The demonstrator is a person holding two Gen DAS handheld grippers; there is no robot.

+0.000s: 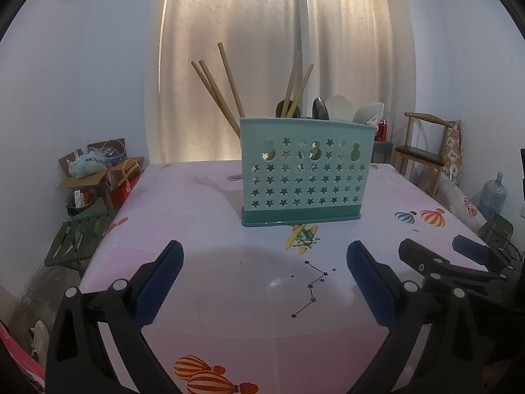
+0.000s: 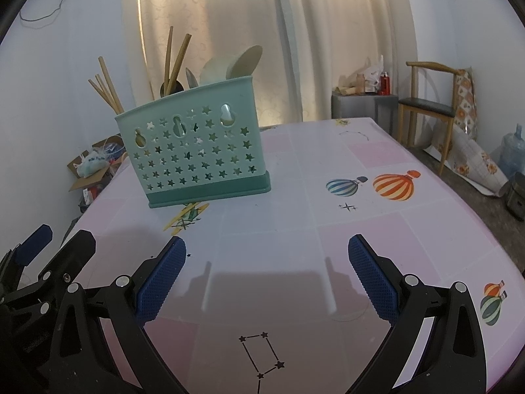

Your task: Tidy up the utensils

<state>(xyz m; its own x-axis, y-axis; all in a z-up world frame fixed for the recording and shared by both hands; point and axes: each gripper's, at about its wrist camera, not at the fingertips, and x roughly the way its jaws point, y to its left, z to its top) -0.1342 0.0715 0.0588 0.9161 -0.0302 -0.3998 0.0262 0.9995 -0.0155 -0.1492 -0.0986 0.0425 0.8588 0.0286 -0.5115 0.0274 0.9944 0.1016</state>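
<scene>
— Standing upright mid-table is the teal utensil holder (image 1: 300, 172), its long side facing me. Wooden chopsticks (image 1: 218, 93) and spoons (image 1: 320, 108) already poke from its top.

— Which way from your grippers?

— Straight ahead of my left gripper (image 1: 264, 282), ahead and to the left of my right gripper (image 2: 267, 277). Left looks nearer, I judge. Both are spread wide, holding nothing, hovering low over the balloon-print tablecloth (image 2: 361, 229). No loose utensils show on it.
</scene>
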